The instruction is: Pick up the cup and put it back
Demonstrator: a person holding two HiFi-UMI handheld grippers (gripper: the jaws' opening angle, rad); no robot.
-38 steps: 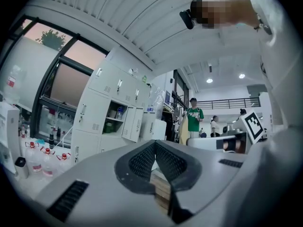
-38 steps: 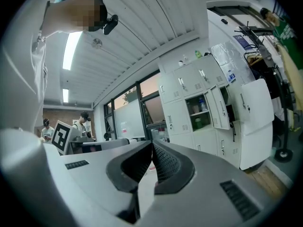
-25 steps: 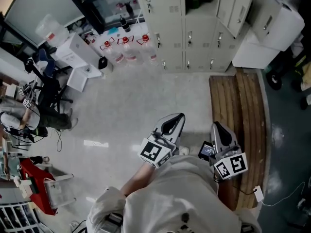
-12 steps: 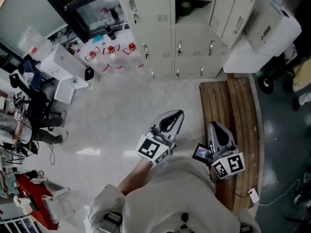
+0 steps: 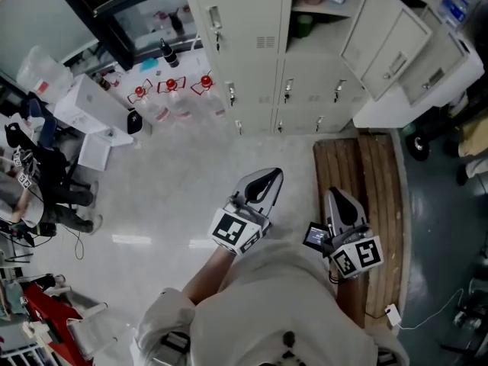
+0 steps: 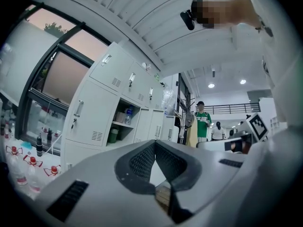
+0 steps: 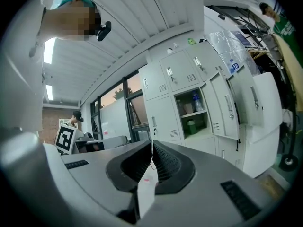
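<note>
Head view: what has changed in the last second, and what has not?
The view has shifted towards the lockers, and the open compartment with the green cup now shows more. The left gripper and right gripper stayed shut and empty, before the person.

Head looks steeply down; all views share lockers [image 5: 244, 36].

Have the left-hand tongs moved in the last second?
Yes. The left tongs have come nearer the lockers: less floor shows between their tip and the locker bases than before.
</note>
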